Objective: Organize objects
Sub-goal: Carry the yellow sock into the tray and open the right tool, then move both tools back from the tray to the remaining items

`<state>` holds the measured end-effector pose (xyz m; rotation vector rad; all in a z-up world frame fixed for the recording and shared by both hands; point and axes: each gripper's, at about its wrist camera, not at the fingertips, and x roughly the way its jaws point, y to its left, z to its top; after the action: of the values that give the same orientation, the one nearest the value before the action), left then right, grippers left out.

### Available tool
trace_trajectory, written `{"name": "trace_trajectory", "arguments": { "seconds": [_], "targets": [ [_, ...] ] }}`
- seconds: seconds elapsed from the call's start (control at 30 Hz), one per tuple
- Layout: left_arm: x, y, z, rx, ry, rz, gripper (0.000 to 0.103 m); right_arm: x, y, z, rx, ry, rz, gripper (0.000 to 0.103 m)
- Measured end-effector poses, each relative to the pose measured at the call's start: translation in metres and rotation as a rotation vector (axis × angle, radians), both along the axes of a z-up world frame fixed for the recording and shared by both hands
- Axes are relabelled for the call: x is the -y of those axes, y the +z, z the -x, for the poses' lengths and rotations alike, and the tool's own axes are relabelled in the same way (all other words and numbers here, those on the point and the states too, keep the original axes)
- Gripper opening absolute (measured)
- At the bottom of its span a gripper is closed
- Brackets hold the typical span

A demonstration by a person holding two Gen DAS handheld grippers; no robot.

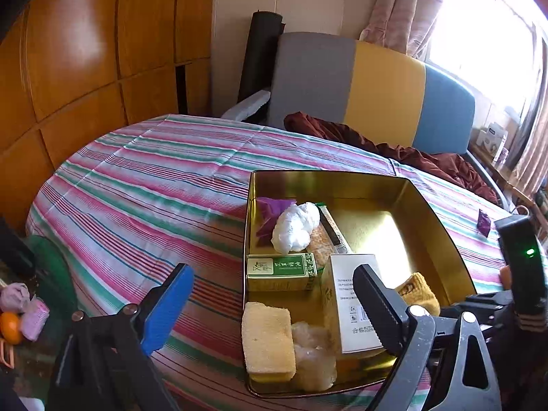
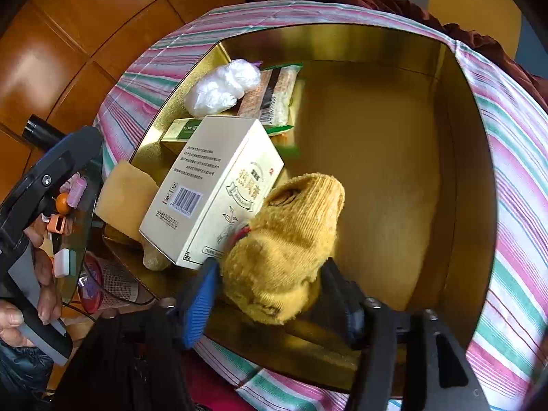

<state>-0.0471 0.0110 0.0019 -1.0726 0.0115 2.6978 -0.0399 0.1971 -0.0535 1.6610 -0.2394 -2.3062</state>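
A gold tin stands open on the striped tablecloth. Along its left side lie a yellow sponge, a green tea box, a white plastic wad, a snack packet and a tilted white carton. A yellow sock rests on the floor of the tin against the carton. My right gripper stands open around the sock. My left gripper is open above the tin's near left corner, holding nothing.
A small purple packet lies on the cloth right of the tin. A sofa with a dark red cloth stands behind the table, and wooden cabinets are to the left. A low glass table with small items is beside it.
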Motion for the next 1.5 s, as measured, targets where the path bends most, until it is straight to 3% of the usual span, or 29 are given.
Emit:
{"name": "trace_trajectory", "arguments": {
  "seconds": [0.2, 0.57, 0.93, 1.13, 1.23, 1.33, 1.5],
  "targets": [
    [-0.005, 0.0, -0.006, -0.004, -0.021, 0.007, 0.098, -0.024, 0.022, -0.016, -0.074, -0.061, 0.012, 0.08],
    [-0.019, 0.002, -0.019, -0.036, -0.07, 0.04, 0.101, -0.081, 0.049, -0.036, -0.178, -0.217, -0.024, 0.08],
    [-0.036, 0.002, -0.025, -0.031, -0.109, 0.054, 0.101, -0.217, 0.064, -0.079, -0.209, -0.584, -0.155, 0.08],
    [-0.056, 0.006, -0.031, -0.026, -0.194, 0.043, 0.101, -0.313, 0.056, -0.117, -0.222, -0.885, -0.197, 0.081],
    [-0.074, 0.009, -0.033, -0.026, -0.234, 0.047, 0.101, -0.355, 0.045, -0.14, -0.215, -1.054, -0.152, 0.081],
    [-0.092, 0.011, -0.033, -0.014, -0.254, 0.032, 0.101, -0.39, 0.033, -0.169, -0.195, -1.233, 0.033, 0.081],
    [-0.131, 0.013, -0.038, 0.004, -0.344, 0.02, 0.101, -0.408, 0.019, -0.195, -0.173, -1.35, 0.203, 0.081]
  ]
}}
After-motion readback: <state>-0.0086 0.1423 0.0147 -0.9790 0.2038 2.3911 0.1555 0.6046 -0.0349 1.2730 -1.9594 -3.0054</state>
